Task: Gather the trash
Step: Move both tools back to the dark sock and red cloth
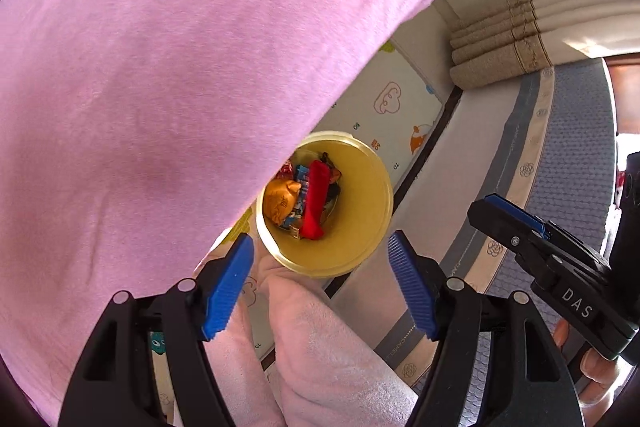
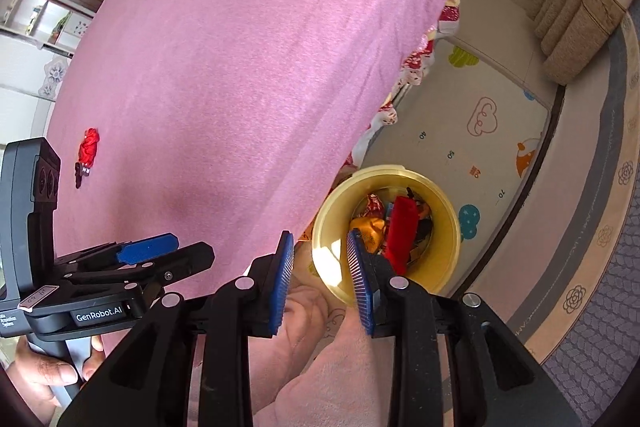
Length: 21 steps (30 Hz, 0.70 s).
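1. A red wrapper (image 2: 89, 147) lies on the pink cloth (image 2: 240, 67) that covers the surface. It sits far over to the left in the right wrist view, well away from the edge.
2. The yellow bin (image 1: 360, 227) stands on the floor, just beside the surface. It already has wrappers inside, like a long red packet (image 1: 314, 203) and an orange one (image 1: 282, 201).
3. The left gripper (image 1: 322, 281) has its fingers wide apart. Nothing is between them. It hangs over the bin.
4. The right gripper (image 2: 322, 281) has its fingers only a little apart. They grip nothing; the bin just shows behind them.
5. The red wrapper looks very light, thin and crinkly. It should squash easily and will not break.
6. It may be slippery and lie flat, so it could slide on the cloth.
7. I think the best place to pinch it is the bunched red middle, where it stands up most, with the fingers coming straight down.
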Each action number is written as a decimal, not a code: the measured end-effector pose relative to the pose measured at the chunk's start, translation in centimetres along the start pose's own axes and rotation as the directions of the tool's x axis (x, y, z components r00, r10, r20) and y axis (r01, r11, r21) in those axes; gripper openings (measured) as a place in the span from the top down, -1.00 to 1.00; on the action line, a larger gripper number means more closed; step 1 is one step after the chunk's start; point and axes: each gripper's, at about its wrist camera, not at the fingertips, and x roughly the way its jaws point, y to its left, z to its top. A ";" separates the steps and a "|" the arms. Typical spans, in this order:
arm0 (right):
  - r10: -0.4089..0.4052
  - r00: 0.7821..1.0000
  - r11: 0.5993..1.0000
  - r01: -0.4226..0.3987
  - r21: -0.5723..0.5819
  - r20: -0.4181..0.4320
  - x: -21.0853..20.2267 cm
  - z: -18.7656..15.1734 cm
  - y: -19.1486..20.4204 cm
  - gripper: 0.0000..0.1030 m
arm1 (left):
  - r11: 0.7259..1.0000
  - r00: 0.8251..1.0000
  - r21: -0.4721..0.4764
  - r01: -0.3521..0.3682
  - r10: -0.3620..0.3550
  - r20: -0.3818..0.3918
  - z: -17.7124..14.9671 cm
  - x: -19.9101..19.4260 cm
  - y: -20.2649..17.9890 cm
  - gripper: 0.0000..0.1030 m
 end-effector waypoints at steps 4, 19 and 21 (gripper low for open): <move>0.020 1.000 0.994 -0.022 -0.108 -0.015 1.1 1.8 6.3 0.46 | 0.993 0.997 -0.115 -0.018 0.026 0.071 -0.3 -3.4 6.2 -0.40; 0.098 0.990 0.887 -0.131 -0.442 -0.098 7.5 4.5 30.8 0.36 | 0.886 0.956 -0.463 -0.023 0.155 0.250 -2.5 -14.7 29.4 -0.56; 0.101 0.990 0.868 -0.135 -0.477 -0.097 8.3 4.9 33.3 0.27 | 0.866 0.950 -0.500 -0.008 0.163 0.268 -2.5 -15.7 31.9 -0.61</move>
